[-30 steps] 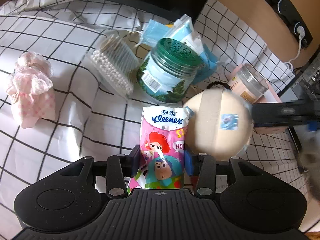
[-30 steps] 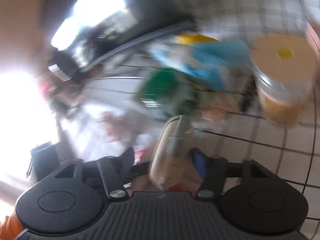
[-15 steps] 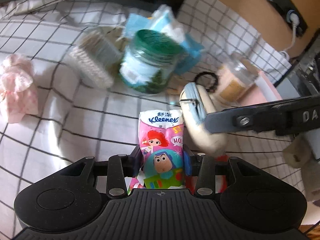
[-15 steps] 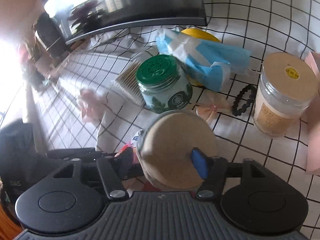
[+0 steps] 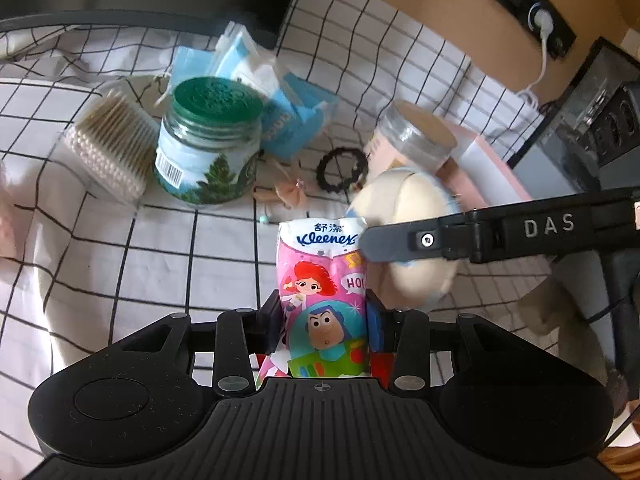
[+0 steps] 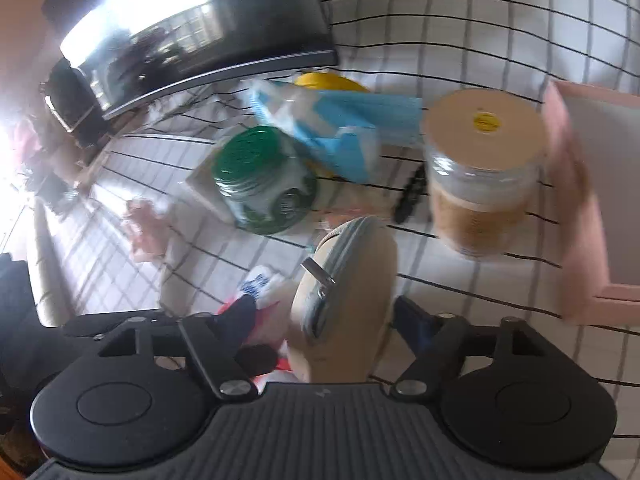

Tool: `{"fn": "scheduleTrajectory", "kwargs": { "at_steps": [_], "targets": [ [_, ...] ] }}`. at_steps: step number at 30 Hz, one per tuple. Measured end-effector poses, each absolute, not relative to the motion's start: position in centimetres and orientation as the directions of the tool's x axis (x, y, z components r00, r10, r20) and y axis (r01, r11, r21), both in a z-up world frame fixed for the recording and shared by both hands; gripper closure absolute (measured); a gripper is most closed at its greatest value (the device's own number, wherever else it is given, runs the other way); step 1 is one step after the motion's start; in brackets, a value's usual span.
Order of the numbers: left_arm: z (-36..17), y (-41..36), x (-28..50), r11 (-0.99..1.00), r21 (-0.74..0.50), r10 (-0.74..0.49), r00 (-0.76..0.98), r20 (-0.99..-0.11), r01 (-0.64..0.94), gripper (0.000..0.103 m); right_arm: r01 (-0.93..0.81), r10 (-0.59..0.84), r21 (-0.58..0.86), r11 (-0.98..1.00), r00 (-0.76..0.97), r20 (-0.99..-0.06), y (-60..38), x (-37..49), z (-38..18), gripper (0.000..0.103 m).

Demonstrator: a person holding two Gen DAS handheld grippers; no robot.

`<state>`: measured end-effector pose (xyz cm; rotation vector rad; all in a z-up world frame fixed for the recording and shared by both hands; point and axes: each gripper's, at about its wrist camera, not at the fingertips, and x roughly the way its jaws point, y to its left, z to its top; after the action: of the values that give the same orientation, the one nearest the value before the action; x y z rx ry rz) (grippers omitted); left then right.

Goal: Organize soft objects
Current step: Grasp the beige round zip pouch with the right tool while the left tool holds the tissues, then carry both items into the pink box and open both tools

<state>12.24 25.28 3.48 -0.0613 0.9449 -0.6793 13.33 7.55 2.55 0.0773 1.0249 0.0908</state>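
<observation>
Left wrist view: the left gripper (image 5: 323,316) is clenching an upright tissue pack (image 5: 323,280) between its pads, above a checked cloth (image 5: 120,248). Just to the pack's right, a round beige pouch (image 5: 404,216) is standing on edge, and a finger of the right gripper (image 5: 404,242) is crossing in front of it, its tip touching the pack's top corner. Farther back, a green-lidded jar (image 5: 208,148) is standing upright beside a box of cotton swabs (image 5: 112,148); blue packets (image 5: 280,108) are lying behind the jar. A black hair tie (image 5: 342,169) is lying flat between the jar and a cork-lidded jar (image 5: 416,140), with a pink box (image 5: 484,164) just beyond.

Right wrist view (blurred): the right gripper (image 6: 324,316) is straddling the pouch (image 6: 344,304), zipper edge facing the camera. Its jaws are closing, with the pouch between them; a gap is showing between the pouch and the right pad, so the pads are not yet gripping it. The tissue pack (image 6: 260,284) is showing just left of the pouch. The cork-lidded jar (image 6: 484,168) is standing near right, touching or almost touching the pink box (image 6: 580,208).
</observation>
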Motion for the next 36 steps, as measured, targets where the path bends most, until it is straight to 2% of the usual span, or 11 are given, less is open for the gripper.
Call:
{"fn": "scheduleTrajectory", "kwargs": {
  "at_steps": [2, 3, 5, 13, 19, 25, 30, 36],
  "targets": [
    [3.4, 25.1, 12.1, 0.8, -0.32, -0.546, 0.393, -0.74, 0.508, 0.058, -0.038, 0.05, 0.036, 0.999, 0.51, -0.859, 7.5, 13.2, 2.4, 0.059],
    [3.4, 25.0, 12.0, 0.802, -0.316, -0.54, 0.39, -0.746, 0.508, 0.058, -0.041, 0.014, -0.008, 0.999, 0.506, -0.862, 7.6, 13.2, 2.2, 0.058],
    [3.5, 24.7, 11.6, 0.802, -0.3, -0.529, 0.38, -0.759, 0.516, 0.058, -0.049, 0.018, -0.008, 0.999, 0.506, -0.862, 7.3, 12.8, 2.2, 0.061],
    [3.9, 21.1, 9.0, 0.737, -0.29, -0.541, 0.276, -0.795, 0.61, 0.058, -0.09, -0.008, -0.067, 0.994, 0.536, -0.844, 3.6, 7.3, 6.9, 0.061],
    [4.2, 14.6, 7.1, 0.638, -0.318, -0.59, 0.18, -0.787, 0.702, 0.058, 0.029, -0.127, -0.132, 0.991, 0.526, -0.841, -2.3, 2.0, 9.2, 0.061],
    [5.5, 8.0, 5.8, 0.558, -0.321, -0.636, 0.146, -0.757, 0.766, 0.058, 0.148, -0.203, -0.143, 0.979, 0.58, -0.789, -8.0, -2.3, 11.9, 0.061],
    [7.8, 5.0, 6.2, 0.571, -0.316, -0.673, 0.211, -0.709, 0.758, 0.058, 0.154, -0.189, -0.116, 0.981, 0.652, -0.734, -10.4, -3.2, 13.9, 0.061],
    [12.9, 2.4, 9.8, 0.63, -0.275, -0.699, 0.376, -0.608, 0.727, 0.058, 0.147, -0.159, -0.072, 0.986, 0.756, -0.635, -12.3, -0.5, 17.1, 0.061]
  ]
}}
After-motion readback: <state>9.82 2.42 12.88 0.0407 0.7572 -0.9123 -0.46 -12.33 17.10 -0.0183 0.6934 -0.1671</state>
